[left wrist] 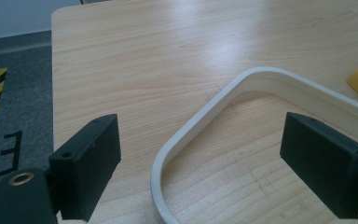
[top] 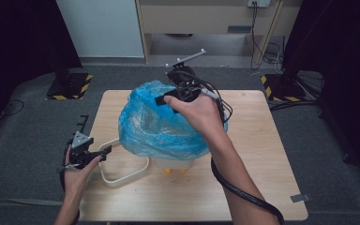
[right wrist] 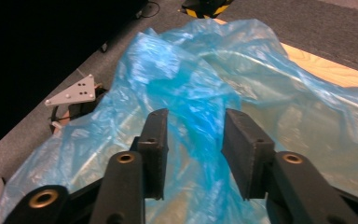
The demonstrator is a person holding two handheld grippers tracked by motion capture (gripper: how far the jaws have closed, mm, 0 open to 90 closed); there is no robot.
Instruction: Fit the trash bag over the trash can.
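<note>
Right gripper (right wrist: 193,154): we see its jaws part-open astride a fold of the crinkled blue plastic bag (top: 161,124), pads not pressing.
Left gripper (left wrist: 200,172): wide open, empty, over the white curved plastic handle (left wrist: 242,93) near the wooden table's (top: 262,140) left edge.

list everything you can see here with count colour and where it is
bag: 1, blue see-through plastic, draped over the bin at mid table
bin: 1, pale, under the bag, near the front edge
ring: 1, white rounded frame, flat on the table left of the bin
yellow bits: orange-yellow, at the bin's foot
table: 1, light wood
floor stands: 2, black with yellow stripes, behind the table at left and right
left gripper: 1, black, jaws wide on either side of the ring, not touching it
right gripper: 1, black, at the bag's top, a fold between its parted jaws
</note>
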